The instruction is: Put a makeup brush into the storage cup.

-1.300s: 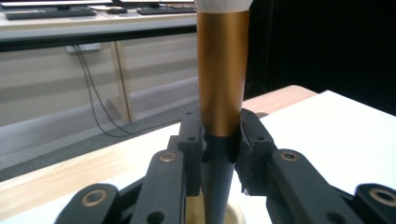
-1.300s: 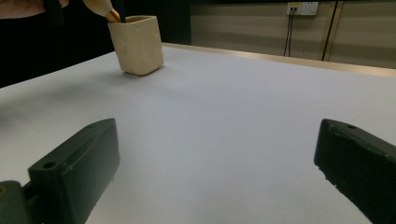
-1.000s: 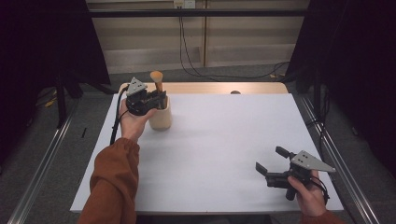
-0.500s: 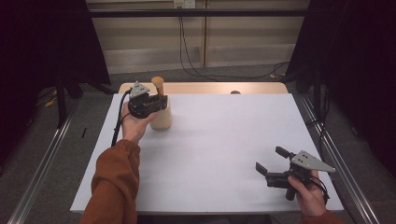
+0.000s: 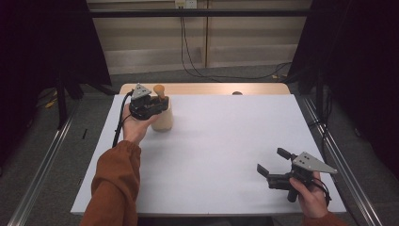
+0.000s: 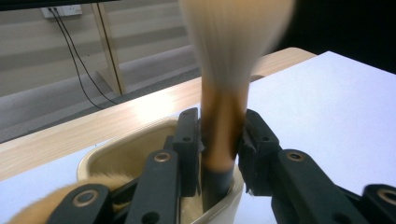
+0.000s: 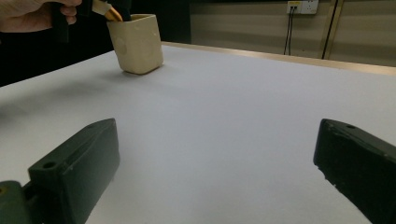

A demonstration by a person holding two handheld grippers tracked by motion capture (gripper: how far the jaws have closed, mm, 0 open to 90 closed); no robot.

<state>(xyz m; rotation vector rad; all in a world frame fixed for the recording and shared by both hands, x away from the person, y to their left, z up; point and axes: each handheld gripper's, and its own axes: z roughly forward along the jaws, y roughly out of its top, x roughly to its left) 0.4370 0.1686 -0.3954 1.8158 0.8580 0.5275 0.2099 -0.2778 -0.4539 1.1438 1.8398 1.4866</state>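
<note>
Looking down from the high view, we see the white worktop (image 5: 221, 150) spread across most of the scene, with a strip of wooden edge (image 5: 211, 88) along its far side and dark curtains on both flanks. A cream cup (image 5: 163, 117) stands near the far left corner, well apart from anything else. Our left gripper (image 5: 157, 104) hangs over the cup's mouth, and its fingers (image 6: 187, 140) have just been easing apart; the left gripper view shows them standing on either side of the brown handle of a brush (image 6: 224, 135), whose pale bristles rise blurred above. We cannot tell whether the pads press on it. A second tuft lies inside the cup, at its lower left. Our right gripper (image 5: 272, 165) rests at the near right, fingers (image 7: 74, 172) spread wide with nothing between them but bare worktop.
</note>
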